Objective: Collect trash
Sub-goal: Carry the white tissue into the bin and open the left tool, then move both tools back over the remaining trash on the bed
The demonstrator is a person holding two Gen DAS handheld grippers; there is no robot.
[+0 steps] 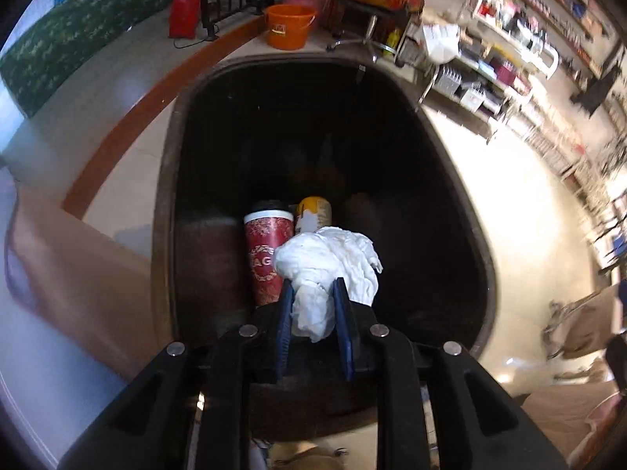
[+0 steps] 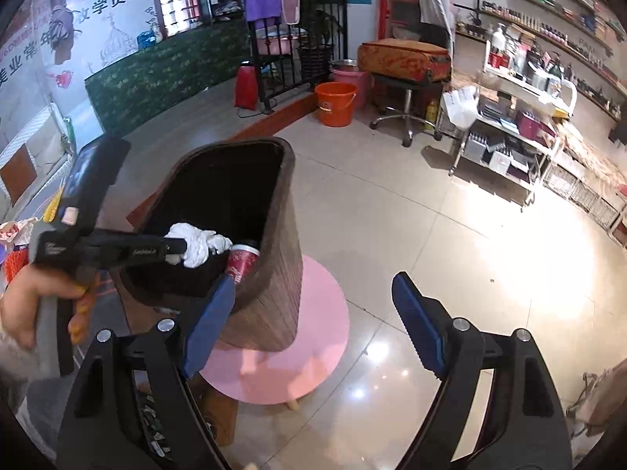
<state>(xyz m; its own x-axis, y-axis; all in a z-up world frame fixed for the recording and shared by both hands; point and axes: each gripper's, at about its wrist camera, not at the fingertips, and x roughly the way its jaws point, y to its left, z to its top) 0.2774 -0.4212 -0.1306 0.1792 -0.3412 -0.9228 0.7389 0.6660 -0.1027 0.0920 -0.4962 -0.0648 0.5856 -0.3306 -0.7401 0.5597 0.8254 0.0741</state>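
My left gripper (image 1: 313, 288) is shut on a crumpled white tissue (image 1: 329, 262) and holds it over the open mouth of a dark brown bin (image 1: 164, 203). Inside the bin stand a red paper cup (image 1: 268, 254) and a yellow can (image 1: 313, 211). In the right wrist view the left gripper (image 2: 176, 248) holds the tissue (image 2: 198, 244) above the bin (image 2: 270, 274), with the red cup (image 2: 243, 260) leaning at the rim. My right gripper (image 2: 313, 293) is open and empty, in front of the bin, to its right.
The bin stands on a round pink table (image 2: 313, 337). An orange bucket (image 2: 335, 103), a pink basin (image 2: 350, 78), a stool with a cushion (image 2: 403, 62) and a white shelf cart (image 2: 509, 133) stand behind on the tiled floor.
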